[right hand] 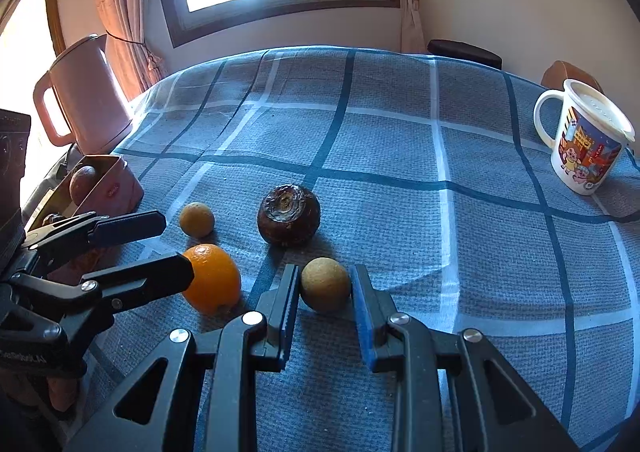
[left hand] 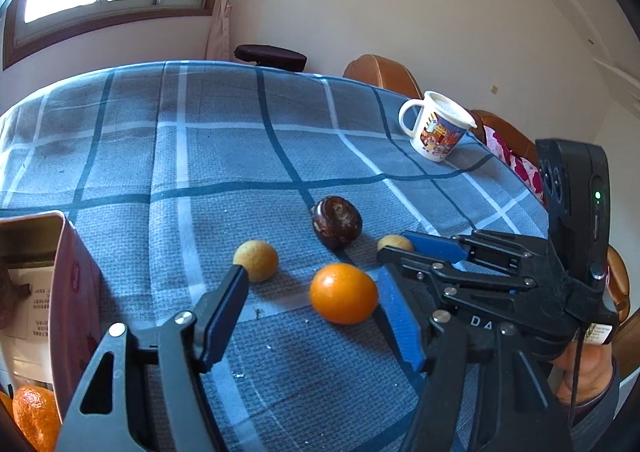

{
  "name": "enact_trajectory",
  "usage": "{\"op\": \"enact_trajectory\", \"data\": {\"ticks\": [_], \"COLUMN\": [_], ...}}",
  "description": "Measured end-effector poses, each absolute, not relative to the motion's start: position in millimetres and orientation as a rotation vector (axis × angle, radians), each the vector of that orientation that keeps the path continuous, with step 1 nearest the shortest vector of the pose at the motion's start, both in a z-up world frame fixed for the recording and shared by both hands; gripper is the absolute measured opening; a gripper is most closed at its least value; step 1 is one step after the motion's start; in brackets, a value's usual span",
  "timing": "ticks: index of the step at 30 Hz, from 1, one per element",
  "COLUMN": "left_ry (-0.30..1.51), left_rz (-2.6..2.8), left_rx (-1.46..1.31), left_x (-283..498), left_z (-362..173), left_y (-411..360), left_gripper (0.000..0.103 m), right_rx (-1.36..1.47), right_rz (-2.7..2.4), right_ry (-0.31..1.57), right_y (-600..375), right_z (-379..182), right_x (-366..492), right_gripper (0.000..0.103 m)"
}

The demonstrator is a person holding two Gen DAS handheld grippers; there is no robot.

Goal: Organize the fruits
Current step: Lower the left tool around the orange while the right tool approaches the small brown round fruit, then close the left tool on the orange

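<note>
On the blue checked tablecloth (left hand: 208, 156) lie an orange (left hand: 343, 293), a dark brown round fruit (left hand: 337, 224) and two small tan round fruits (left hand: 257, 260) (left hand: 394, 242). My left gripper (left hand: 312, 288) is open, with the orange between its fingers. In the right wrist view my right gripper (right hand: 325, 288) has its fingers closed against one tan fruit (right hand: 325, 284) on the cloth. The orange (right hand: 214, 278), the dark fruit (right hand: 289, 215) and the other tan fruit (right hand: 196, 220) lie nearby. The left gripper (right hand: 160, 248) shows there around the orange.
A red box (left hand: 68, 292) at the left holds fruit, with another orange (left hand: 34, 416) beside it; it also shows in the right wrist view (right hand: 108, 188). A cartoon mug (right hand: 582, 140) stands at the right. A pink kettle (right hand: 80, 92) stands at the far left. Chairs surround the table.
</note>
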State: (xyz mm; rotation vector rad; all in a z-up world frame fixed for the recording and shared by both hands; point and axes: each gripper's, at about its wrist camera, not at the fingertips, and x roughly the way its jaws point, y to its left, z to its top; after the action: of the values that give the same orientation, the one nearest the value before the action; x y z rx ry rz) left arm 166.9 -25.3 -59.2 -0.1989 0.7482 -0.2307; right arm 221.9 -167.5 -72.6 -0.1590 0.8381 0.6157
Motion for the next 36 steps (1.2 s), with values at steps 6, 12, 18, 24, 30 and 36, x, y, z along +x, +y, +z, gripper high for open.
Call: {"op": "enact_trajectory", "data": {"ticks": [6, 12, 18, 24, 30, 36], "left_ry": [0.754, 0.802, 0.866, 0.839, 0.798, 0.757], "left_rz": [-0.254, -0.27, -0.258, -0.272, -0.266, -0.249], "left_rx": [-0.092, -0.053, -0.075, -0.059, -0.1, -0.101], "left_x": [167, 178, 188, 183, 179, 173], "left_z": [-59, -64, -73, -70, -64, -59], "left_y": [-47, -57, -55, -58, -48, -46], "left_gripper": [0.051, 0.046, 0.044, 0.044, 0.044, 0.044], "right_rx": [-0.119, -0.112, -0.13, -0.127, -0.116, -0.118], "right_rz": [0.555, 0.557, 0.566, 0.574, 0.595, 0.617], "right_ry": [0.809, 0.809, 0.814, 0.802, 0.755, 0.716], "right_y": [-178, -180, -177, -177, -182, -181], "right_z": [-68, -68, -69, -68, -61, -56], "right_x": [222, 223, 223, 222, 215, 210], "right_gripper": [0.028, 0.028, 0.028, 0.028, 0.028, 0.028]}}
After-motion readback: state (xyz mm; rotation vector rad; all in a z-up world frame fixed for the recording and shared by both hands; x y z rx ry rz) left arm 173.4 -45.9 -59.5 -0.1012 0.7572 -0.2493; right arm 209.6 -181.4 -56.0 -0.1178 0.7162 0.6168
